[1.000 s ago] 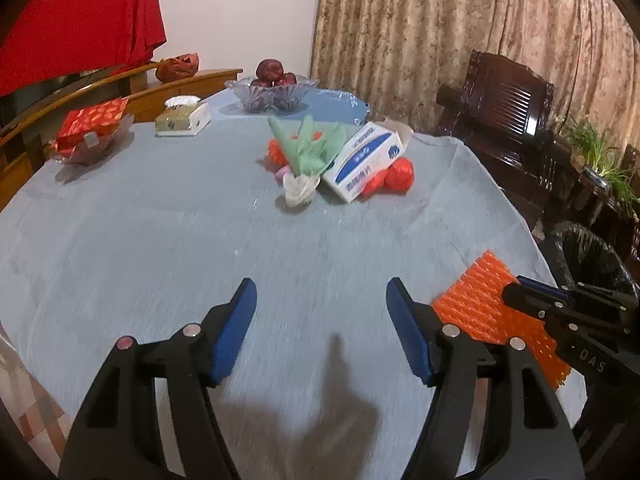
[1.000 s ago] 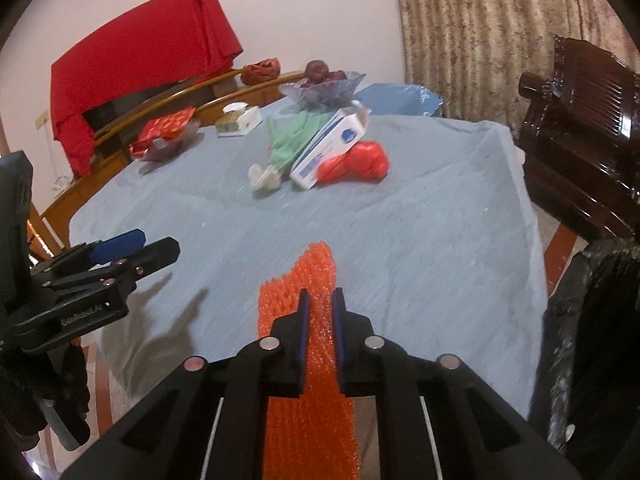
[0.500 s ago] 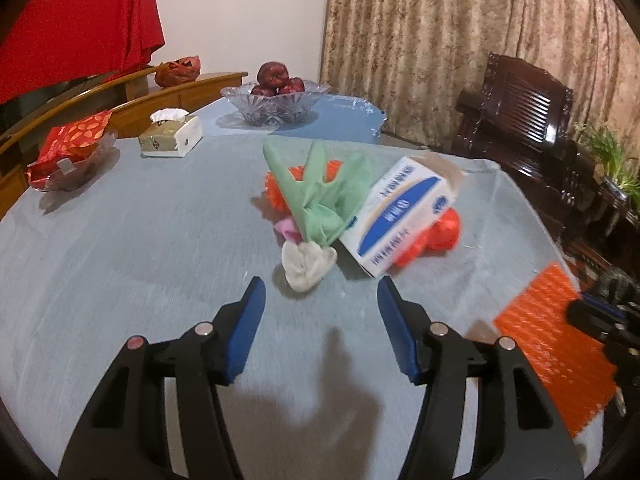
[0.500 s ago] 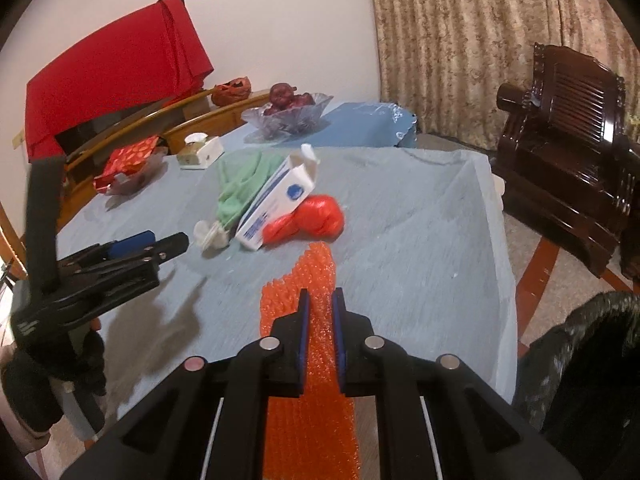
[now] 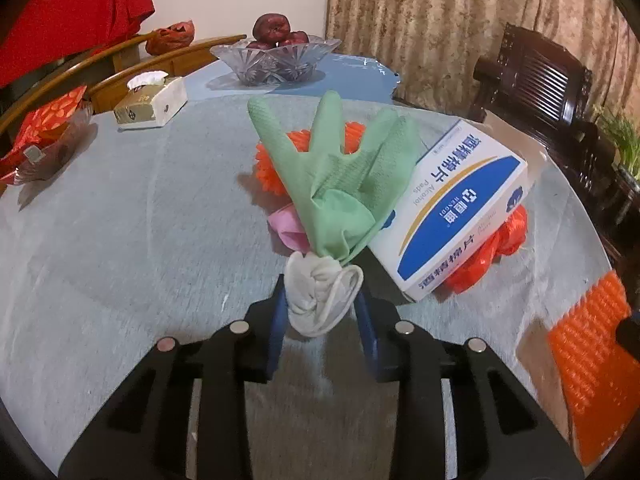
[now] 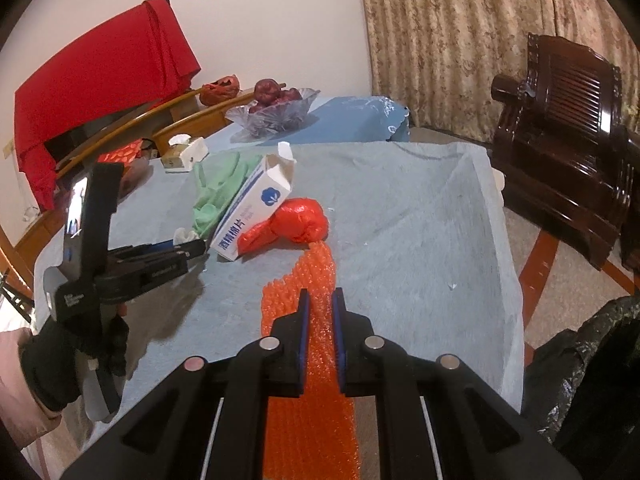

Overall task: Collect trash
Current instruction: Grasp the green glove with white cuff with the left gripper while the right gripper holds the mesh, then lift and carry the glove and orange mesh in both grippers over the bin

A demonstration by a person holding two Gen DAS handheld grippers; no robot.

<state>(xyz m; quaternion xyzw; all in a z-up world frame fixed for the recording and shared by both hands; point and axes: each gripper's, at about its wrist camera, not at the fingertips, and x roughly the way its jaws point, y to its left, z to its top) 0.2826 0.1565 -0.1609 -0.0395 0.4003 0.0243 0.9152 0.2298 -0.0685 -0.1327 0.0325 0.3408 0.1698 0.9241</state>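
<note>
Left gripper moved in from bare tablecloth, fingers now pinching white cuff of green glove, looks gripped. Right gripper clamped on orange bubble wrap at table edge.

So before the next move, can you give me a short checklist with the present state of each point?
1. Left hand-held gripper shut on the white cuff of the green glove: ok, fingers press both sides.
2. Right hand-held gripper holding the orange bubble wrap: ok, shut on it.
3. Glove free to lift: not ok, the alcohol pad box leans against it.
4. Black trash bag within reach: ok, beside the table at the right.
5. Bag mouth open: cannot tell.
</note>
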